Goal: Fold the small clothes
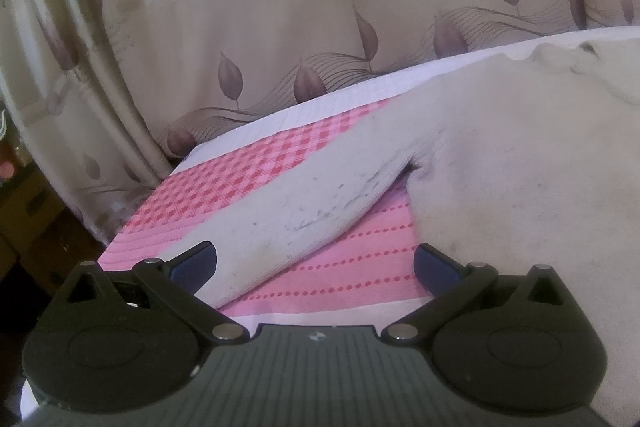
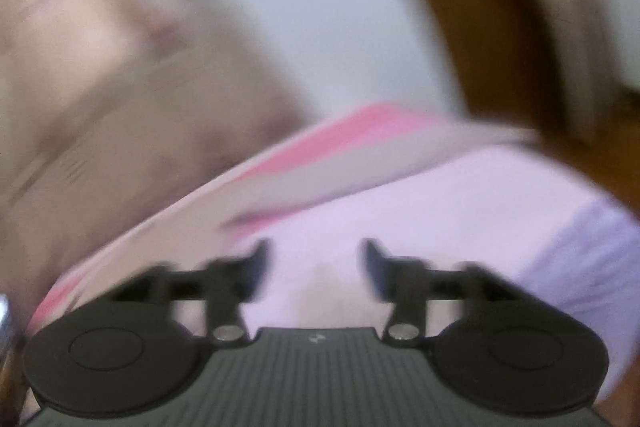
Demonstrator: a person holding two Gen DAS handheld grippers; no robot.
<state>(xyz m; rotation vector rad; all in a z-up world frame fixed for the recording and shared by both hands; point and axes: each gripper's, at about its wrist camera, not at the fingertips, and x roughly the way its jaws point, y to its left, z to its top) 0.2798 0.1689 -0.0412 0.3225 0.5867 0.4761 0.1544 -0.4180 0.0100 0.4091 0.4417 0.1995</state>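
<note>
One fuzzy cream garment [image 1: 460, 155] lies spread.

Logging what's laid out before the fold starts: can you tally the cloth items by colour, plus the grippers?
White garment, long sleeve stretched toward the left gripper: 1
Pink patterned cloth beneath it: 1
Beige leaf-print curtain behind: 1
Grippers, left gripper and right gripper, both open: 2
Total: 5
</note>
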